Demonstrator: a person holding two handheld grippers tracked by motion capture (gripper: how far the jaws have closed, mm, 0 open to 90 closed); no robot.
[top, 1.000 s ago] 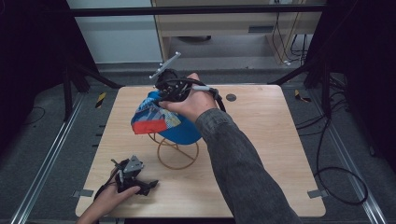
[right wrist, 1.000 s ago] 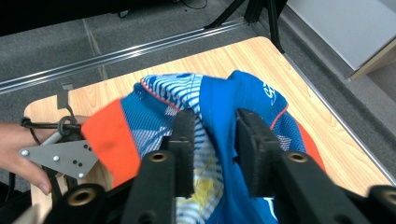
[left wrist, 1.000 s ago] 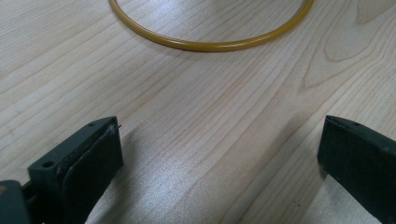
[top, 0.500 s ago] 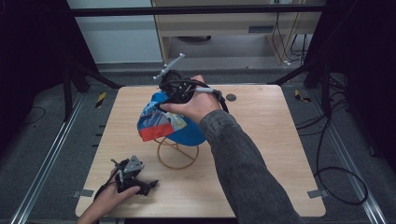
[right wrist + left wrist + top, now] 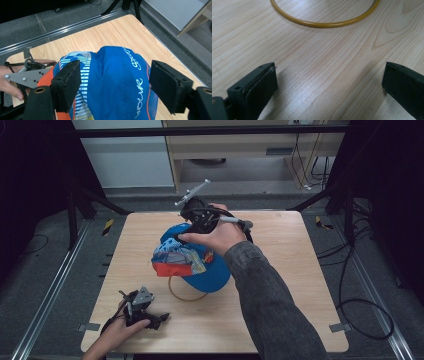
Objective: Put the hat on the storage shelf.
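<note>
Blue fabric marks the work: in the high view a cap (image 5: 200,262) sits perched on a yellow wire stand (image 5: 186,293) near the middle of the wooden table (image 5: 300,285), its patterned brim pointing left. The right gripper (image 5: 187,227) hovers at the cap's far side, and the left gripper (image 5: 142,312) rests on the table at the near left corner, well apart from the cap.

Seen from the left gripper view, the jaws stand wide apart over bare wood with nothing between them; the stand's yellow ring (image 5: 324,22) curves across just beyond.

From the right gripper view, the jaws have just been opening and now stand apart on either side of the cap's crown (image 5: 117,82), pads apparently clear of the cloth.

My worry is the perch: the cap looks loosely balanced, so a pad catching the fabric as the gripper pulls away could drag it off or tip the light stand.
</note>
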